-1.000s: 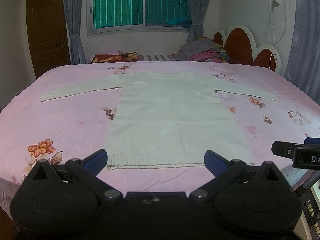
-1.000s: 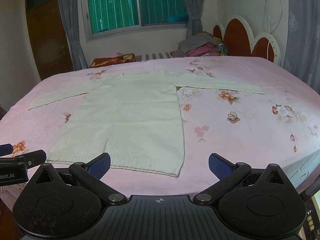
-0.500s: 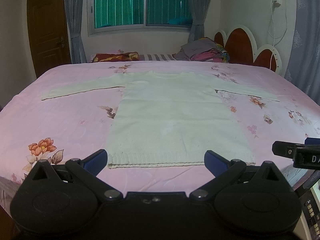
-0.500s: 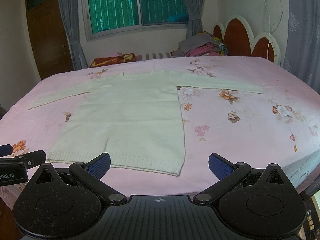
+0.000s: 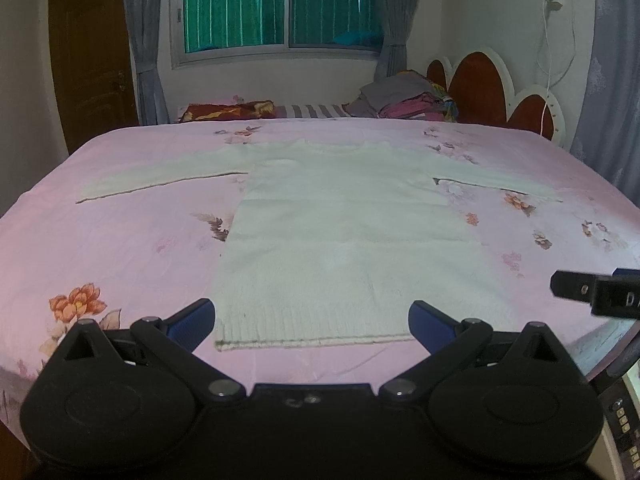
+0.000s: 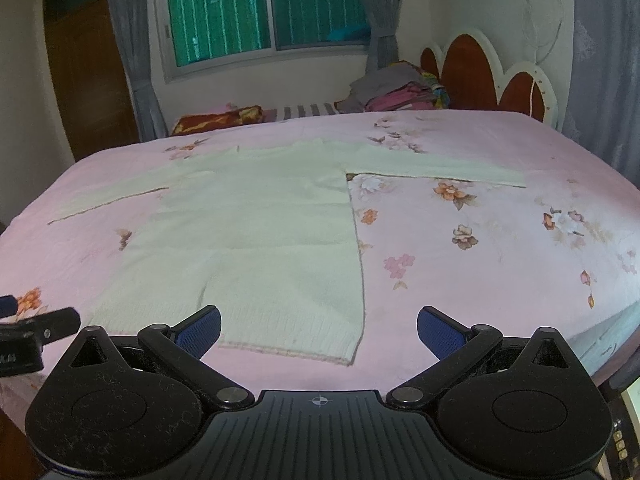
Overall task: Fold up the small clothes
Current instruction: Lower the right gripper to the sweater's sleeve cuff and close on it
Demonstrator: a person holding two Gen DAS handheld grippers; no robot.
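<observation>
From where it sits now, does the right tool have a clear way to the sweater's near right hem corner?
Probably yes. The right tool is open and empty, and the sweater lies flat on the bed with its hem corner just ahead. Nothing lies between them.

Pink floral bed (image 5: pixel 120 248), green-curtained window (image 5: pixel 280 4)

- The left wrist view looks from the foot of the pink floral-sheeted bed (image 5: pixel 120 240) toward the green-curtained window (image 5: pixel 280 8), low and near the edge, with the pale knitted long-sleeved sweater (image 5: pixel 344 240) centred.
- The right wrist view faces the same way from further right; the sweater (image 6: pixel 248 232) sits left of centre.
- Both share bed (image 6: pixel 500 260), sweater, window (image 6: pixel 264 8) and the scalloped red headboard (image 5: pixel 500 92).
</observation>
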